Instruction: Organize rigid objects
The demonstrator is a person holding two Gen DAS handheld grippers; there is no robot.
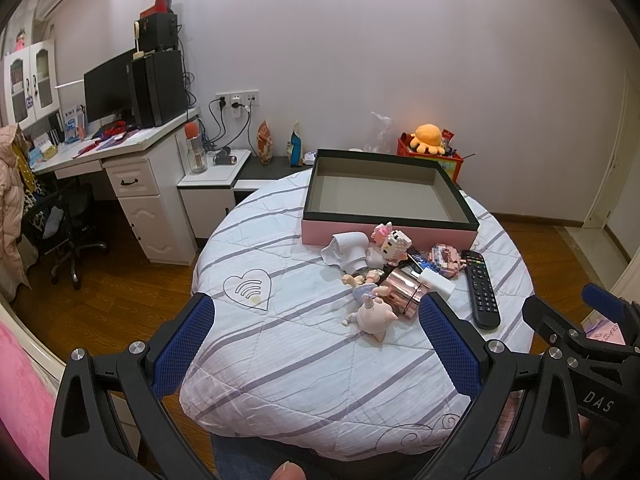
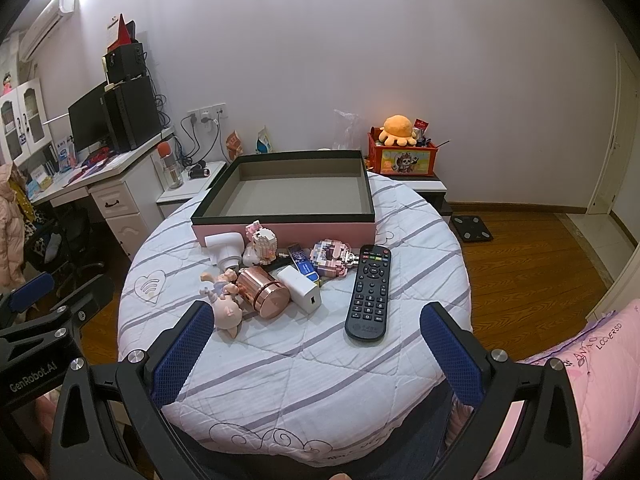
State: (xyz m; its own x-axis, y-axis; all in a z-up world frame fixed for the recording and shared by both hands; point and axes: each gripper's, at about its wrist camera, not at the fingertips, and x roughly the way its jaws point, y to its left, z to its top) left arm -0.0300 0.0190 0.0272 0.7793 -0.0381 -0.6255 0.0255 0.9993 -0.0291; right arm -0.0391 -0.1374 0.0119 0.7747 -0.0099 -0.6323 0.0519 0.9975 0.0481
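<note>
An open pink box with a black rim (image 1: 390, 236) (image 2: 280, 232) stands at the far side of a round table, empty inside. In front of it lies a pile: a black remote (image 1: 482, 290) (image 2: 370, 292), a copper tin (image 1: 404, 292) (image 2: 266, 290), a white charger block (image 1: 436, 282) (image 2: 306, 294), pig figures (image 1: 372, 314) (image 2: 226, 308), a white device (image 1: 348, 250) (image 2: 224, 250) and brick-built toys (image 1: 394, 242) (image 2: 332, 258). My left gripper (image 1: 316, 344) is open and empty, short of the pile. My right gripper (image 2: 318, 346) is open and empty, near the remote.
The table wears a white striped quilted cover (image 1: 300, 360) (image 2: 300, 368). A white desk with monitor and speakers (image 1: 132, 136) stands at left, an office chair (image 1: 68, 228) beside it. A red box with an orange plush (image 2: 402, 152) sits behind the table. Wood floor surrounds it.
</note>
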